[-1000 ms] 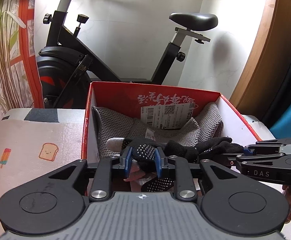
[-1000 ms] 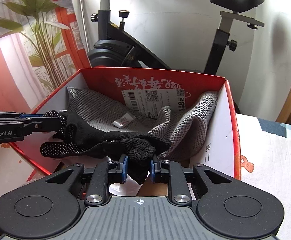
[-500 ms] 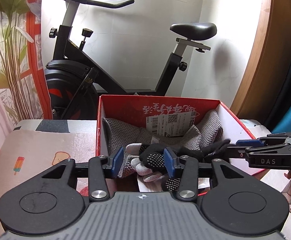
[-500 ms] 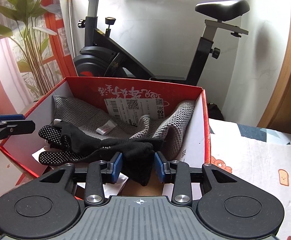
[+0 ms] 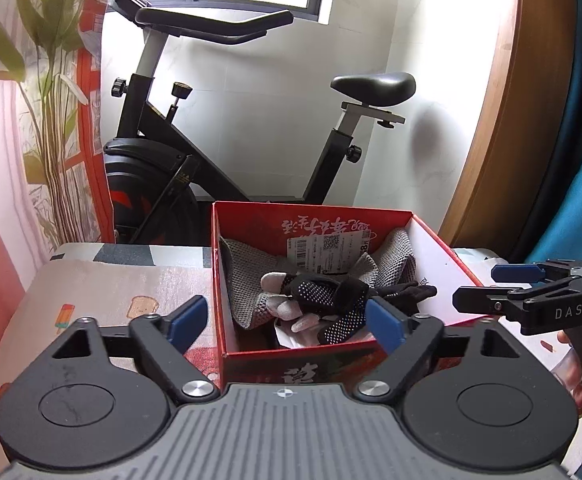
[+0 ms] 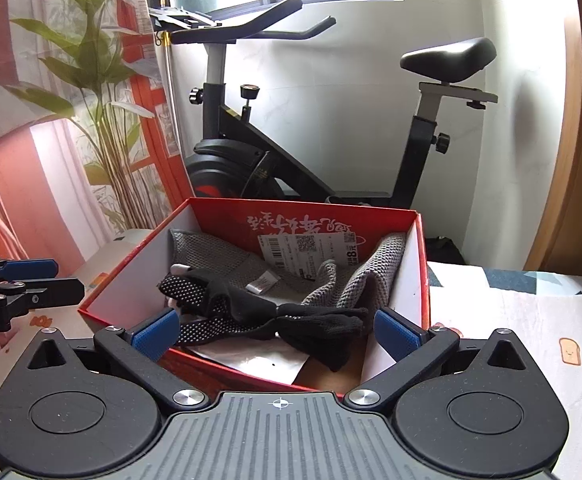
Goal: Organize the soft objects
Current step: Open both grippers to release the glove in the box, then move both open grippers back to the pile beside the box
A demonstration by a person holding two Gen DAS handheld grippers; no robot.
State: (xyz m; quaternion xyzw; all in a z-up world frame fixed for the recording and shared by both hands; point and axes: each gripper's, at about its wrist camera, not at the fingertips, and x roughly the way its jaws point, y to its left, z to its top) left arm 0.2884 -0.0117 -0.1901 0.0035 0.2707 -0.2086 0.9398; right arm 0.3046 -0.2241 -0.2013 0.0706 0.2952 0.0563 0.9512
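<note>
A red cardboard box (image 5: 443, 240) with white inner walls sits on a table covered by a cloth (image 5: 103, 280) printed with toast slices and ice lollies. Inside it lies a pair of black knit gloves (image 6: 311, 320) with small white grip dots across the palms, draped limply over a crumpled grey waffle-weave cloth (image 6: 219, 264). A pale-fingered glove (image 5: 283, 308) peeks out from under the black ones. A white paper label (image 6: 311, 250) with a barcode is stuck to the far wall.

The left gripper (image 5: 287, 320) is released, its blue-padded jaws opening wide, with nothing pressed between them. The right gripper (image 6: 277, 330) is likewise let go, jaws spreading, pads clear of the gloves. Behind the box stands a black exercise bike (image 5: 231, 152) with a smooth padded saddle.
</note>
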